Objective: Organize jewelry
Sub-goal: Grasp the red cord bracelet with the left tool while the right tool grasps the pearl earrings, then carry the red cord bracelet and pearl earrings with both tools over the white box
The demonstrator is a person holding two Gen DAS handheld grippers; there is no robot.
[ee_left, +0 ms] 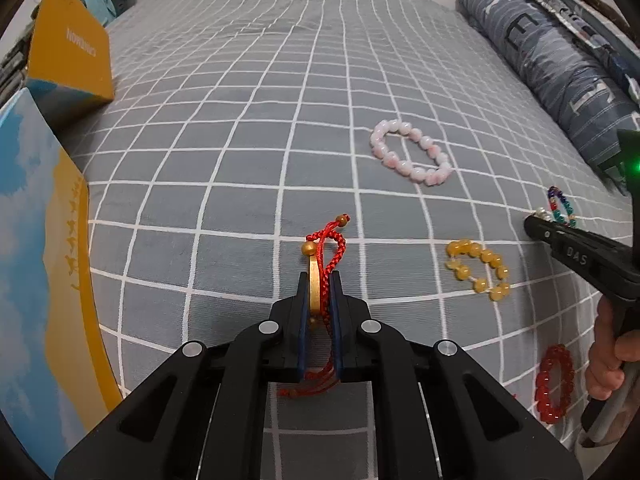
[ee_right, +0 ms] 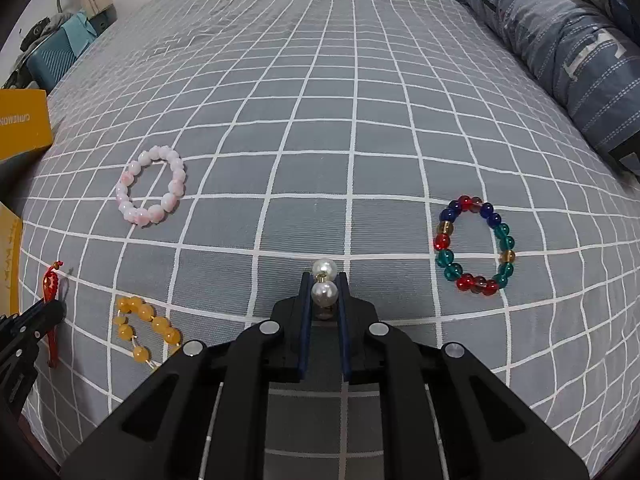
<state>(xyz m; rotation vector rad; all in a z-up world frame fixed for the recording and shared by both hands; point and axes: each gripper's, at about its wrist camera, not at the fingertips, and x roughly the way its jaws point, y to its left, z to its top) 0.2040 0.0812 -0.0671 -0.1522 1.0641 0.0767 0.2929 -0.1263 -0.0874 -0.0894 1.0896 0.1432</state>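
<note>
A red cord bracelet point(ee_left: 325, 276) is pinched between the nearly closed fingers of the left gripper point(ee_left: 320, 280); 2 pearls point(ee_right: 324, 285) are clamped by the right gripper point(ee_right: 324, 286). Both are held above the bed point(ee_left: 240, 140). Grip should be kept firm while each is carried toward the box point(ee_left: 44, 240) at 9 o'clock.

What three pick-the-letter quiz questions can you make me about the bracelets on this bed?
1. What does the left gripper hold?
A. red cord bracelet
B. yellow bracelet
C. nothing

2. What colour is the bead bracelet lying farthest up the bed?
A. green
B. pink
C. black

3. Is the right gripper open or shut?
A. open
B. shut on pearl piece
C. shut on red bracelet

Answers:
1 A, the red cord bracelet sits between its fingers.
2 B, the pink bracelet lies beyond the others.
3 B, its fingers pinch the pearl piece.
</note>
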